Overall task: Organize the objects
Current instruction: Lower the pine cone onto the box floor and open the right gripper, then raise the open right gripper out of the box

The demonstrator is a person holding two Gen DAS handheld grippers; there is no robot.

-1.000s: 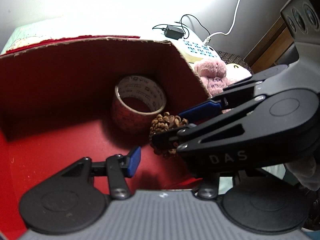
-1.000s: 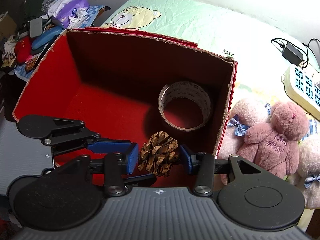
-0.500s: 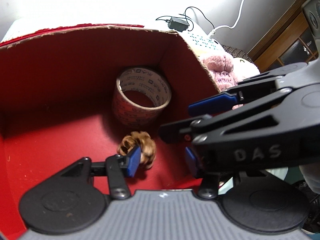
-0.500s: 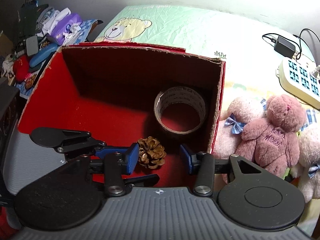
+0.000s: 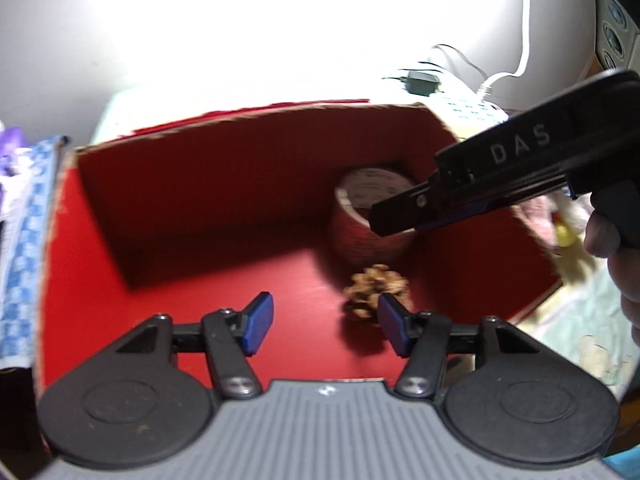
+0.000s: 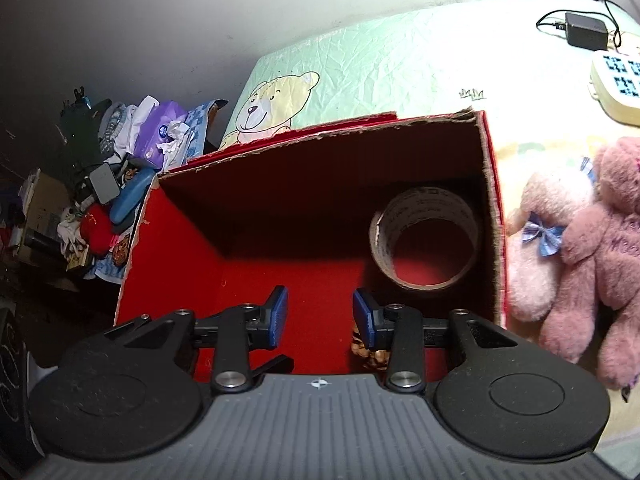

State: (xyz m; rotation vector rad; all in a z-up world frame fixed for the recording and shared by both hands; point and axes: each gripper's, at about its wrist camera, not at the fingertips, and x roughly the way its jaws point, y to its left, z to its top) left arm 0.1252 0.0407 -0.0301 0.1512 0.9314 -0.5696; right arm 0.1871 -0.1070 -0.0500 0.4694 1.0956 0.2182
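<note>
Where the red cardboard box [image 6: 168,264] sits on the bear-print bedsheet [image 6: 384,64], open top toward both cameras, two items inside. Tape roll [image 6: 424,236] lying flat on the red floor near the far right corner, hollow core facing up, close to the right wall; core axis vertical. Pine cone [image 5: 376,286] loose on the floor just in front of the roll, nearer the front edge, apart from it by a narrow strip of floor. Cone outline blurred in the left wrist view; long axis probably running front-to-back with the narrower end toward the camera, not certain. Mostly hidden behind the right finger in the right wrist view, only a brown sliver [image 6: 370,354] showing.

Left gripper [image 5: 320,322] above the front part of the box, blue pads spread wide, nothing between them; cone partly behind its right pad [image 5: 394,328]. Right gripper [image 6: 318,316] likewise spread and empty, over the box front; seen side-on in the left wrist view [image 5: 404,216], crossing in front of the tape roll.

Outside the box, right side: pale pink plush bear [image 6: 540,248] touching a darker pink plush bear [image 6: 600,248]. Power strip [image 6: 616,80] and black adapter [image 6: 586,32] farther back on the sheet.
</note>
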